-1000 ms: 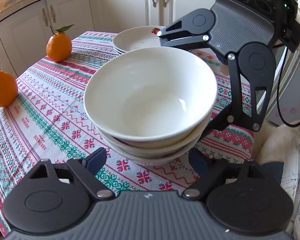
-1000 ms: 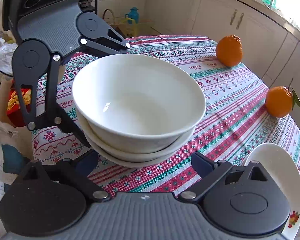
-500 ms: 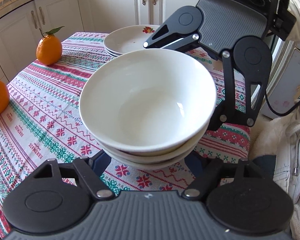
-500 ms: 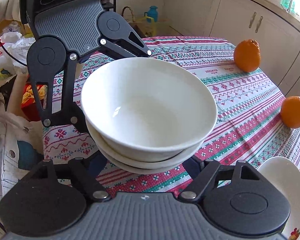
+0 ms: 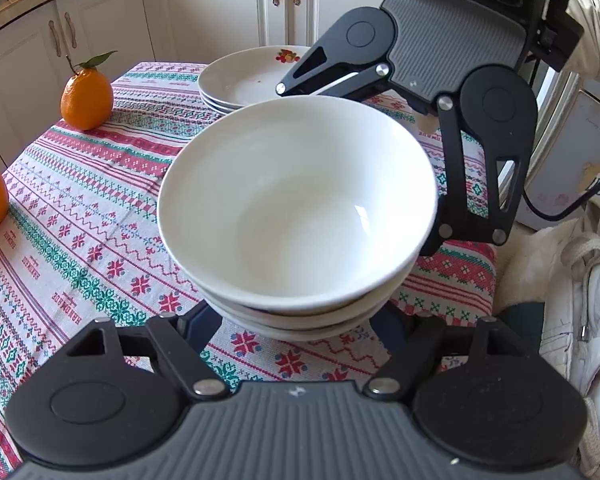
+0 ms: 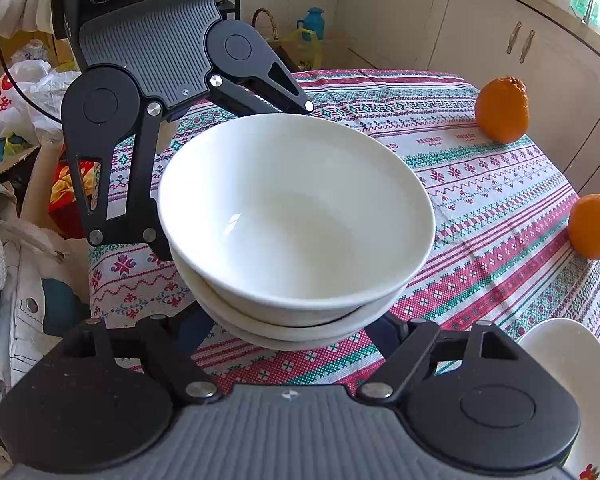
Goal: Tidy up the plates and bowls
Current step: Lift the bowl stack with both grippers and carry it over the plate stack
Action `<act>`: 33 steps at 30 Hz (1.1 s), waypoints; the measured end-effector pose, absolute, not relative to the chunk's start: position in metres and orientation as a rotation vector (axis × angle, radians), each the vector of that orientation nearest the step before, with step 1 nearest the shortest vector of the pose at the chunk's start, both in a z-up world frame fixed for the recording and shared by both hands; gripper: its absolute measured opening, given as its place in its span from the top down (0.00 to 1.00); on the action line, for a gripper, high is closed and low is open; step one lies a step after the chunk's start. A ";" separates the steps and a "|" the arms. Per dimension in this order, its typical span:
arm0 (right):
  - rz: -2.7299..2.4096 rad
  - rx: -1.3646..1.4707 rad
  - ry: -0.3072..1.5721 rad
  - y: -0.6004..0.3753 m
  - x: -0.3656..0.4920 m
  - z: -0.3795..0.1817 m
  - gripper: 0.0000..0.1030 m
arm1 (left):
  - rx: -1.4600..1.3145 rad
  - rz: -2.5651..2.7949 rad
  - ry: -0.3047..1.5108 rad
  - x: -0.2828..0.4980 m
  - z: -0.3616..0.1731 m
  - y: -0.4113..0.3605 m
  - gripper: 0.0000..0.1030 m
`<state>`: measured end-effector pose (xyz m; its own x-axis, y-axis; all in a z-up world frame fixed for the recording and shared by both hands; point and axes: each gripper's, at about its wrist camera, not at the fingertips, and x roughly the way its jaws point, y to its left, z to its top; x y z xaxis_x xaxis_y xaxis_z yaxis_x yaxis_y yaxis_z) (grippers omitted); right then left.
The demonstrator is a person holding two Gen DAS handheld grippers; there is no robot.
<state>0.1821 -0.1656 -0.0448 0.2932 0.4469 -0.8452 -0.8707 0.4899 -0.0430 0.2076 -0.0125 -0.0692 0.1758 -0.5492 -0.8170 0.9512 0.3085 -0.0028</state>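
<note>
On a kitchen table [image 5: 452,276] spread with a red, green and white patterned tablecloth [image 5: 80,220], a stack of bowls [image 5: 300,216] sits close to the edge nearest the person working, caught between two hand-held tools. The white bowls are nested one inside another, with the top one deep, upright and empty.

The left gripper [image 5: 296,322] comes at the stack from one side and the right gripper [image 6: 290,330] from the opposite side, both angled steeply downward. Each has just been closing its jaws with the bowls between them, and each now clasps the lower part of the stack, its fingers reaching in under the overhanging rim of the top bowl. The fingertips are largely hidden by the bowls. Whether the bottom bowl rests on the cloth or hangs just above it cannot be told.

Beyond the right gripper, toward that end of the table, a stack of plates [image 5: 240,80] lies flat, the top one marked with a small red motif on its rim. Two oranges [image 5: 86,98] stand well apart from the bowls along the far edge, one with a green leaf on its stem. Cream cabinets [image 5: 220,8] line the walls behind, and a pale jacket [image 5: 580,320] shows at the near edge.
</note>
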 end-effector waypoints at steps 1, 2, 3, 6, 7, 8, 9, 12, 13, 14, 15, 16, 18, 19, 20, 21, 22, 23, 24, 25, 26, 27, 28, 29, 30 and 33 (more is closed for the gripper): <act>0.943 -0.567 0.888 -0.165 0.182 -0.045 0.18 | 0.595 -1.158 0.825 0.208 -0.069 -0.013 0.23; 0.944 -0.568 0.889 -0.166 0.182 -0.045 0.18 | 0.596 -1.158 0.823 0.208 -0.069 -0.012 0.23; 0.945 -0.566 0.891 -0.166 0.183 -0.045 0.18 | 0.598 -1.159 0.819 0.207 -0.069 -0.012 0.23; 0.947 -0.562 0.894 -0.166 0.184 -0.045 0.18 | 0.594 -1.160 0.815 0.207 -0.069 -0.012 0.23; 0.947 -0.560 0.895 -0.166 0.184 -0.045 0.18 | 0.591 -1.161 0.815 0.207 -0.069 -0.011 0.23; 0.945 -0.557 0.897 -0.166 0.184 -0.045 0.18 | 0.589 -1.160 0.817 0.207 -0.069 -0.011 0.23; 0.944 -0.558 0.898 -0.166 0.185 -0.045 0.18 | 0.591 -1.160 0.818 0.207 -0.069 -0.011 0.23; 0.936 -0.560 0.905 -0.164 0.184 -0.044 0.18 | 0.598 -1.154 0.821 0.205 -0.068 -0.013 0.23; 0.938 -0.561 0.906 -0.164 0.184 -0.044 0.18 | 0.597 -1.154 0.823 0.205 -0.067 -0.013 0.23; 0.940 -0.556 0.906 -0.165 0.184 -0.043 0.18 | 0.594 -1.152 0.825 0.205 -0.067 -0.013 0.23; 0.939 -0.553 0.907 -0.165 0.185 -0.043 0.18 | 0.593 -1.150 0.824 0.204 -0.066 -0.014 0.23; 0.939 -0.552 0.908 -0.165 0.184 -0.043 0.18 | 0.595 -1.148 0.821 0.204 -0.065 -0.014 0.23; 0.938 -0.550 0.909 -0.166 0.185 -0.041 0.18 | 0.598 -1.145 0.816 0.203 -0.063 -0.015 0.23; 0.937 -0.549 0.910 -0.166 0.186 -0.040 0.18 | 0.597 -1.144 0.816 0.204 -0.062 -0.016 0.23; 0.938 -0.551 0.908 -0.167 0.186 -0.038 0.18 | 0.595 -1.143 0.817 0.204 -0.060 -0.017 0.23; 0.938 -0.552 0.906 -0.168 0.186 -0.036 0.18 | 0.593 -1.142 0.816 0.204 -0.058 -0.018 0.23; 0.937 -0.552 0.902 -0.170 0.187 -0.034 0.18 | 0.589 -1.141 0.814 0.204 -0.056 -0.019 0.23; 0.936 -0.552 0.898 -0.172 0.187 -0.032 0.18 | 0.586 -1.143 0.811 0.205 -0.054 -0.020 0.23; 0.937 -0.550 0.897 -0.175 0.188 -0.029 0.18 | 0.582 -1.144 0.810 0.206 -0.052 -0.022 0.23; 0.934 -0.549 0.896 -0.177 0.189 -0.027 0.18 | 0.581 -1.143 0.805 0.207 -0.049 -0.024 0.23; 0.931 -0.552 0.892 -0.180 0.189 -0.025 0.18 | 0.585 -1.143 0.797 0.207 -0.047 -0.027 0.23; 0.927 -0.555 0.888 -0.183 0.190 -0.023 0.18 | 0.587 -1.144 0.792 0.208 -0.045 -0.030 0.23; 0.921 -0.555 0.885 -0.187 0.190 -0.021 0.18 | 0.589 -1.145 0.785 0.210 -0.043 -0.034 0.23; 0.917 -0.555 0.881 -0.191 0.192 -0.019 0.18 | 0.591 -1.148 0.779 0.212 -0.041 -0.037 0.23; 0.910 -0.554 0.878 -0.195 0.193 -0.016 0.18 | 0.592 -1.150 0.774 0.214 -0.039 -0.041 0.23; 0.886 -0.554 0.867 -0.209 0.198 -0.011 0.18 | 0.604 -1.157 0.751 0.220 -0.034 -0.054 0.23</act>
<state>0.1978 -0.2093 -0.0107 0.3427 0.4325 -0.8340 -0.8434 0.5327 -0.0704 0.2199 -0.0544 -0.0340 0.2151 -0.5798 -0.7858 0.9538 0.2974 0.0416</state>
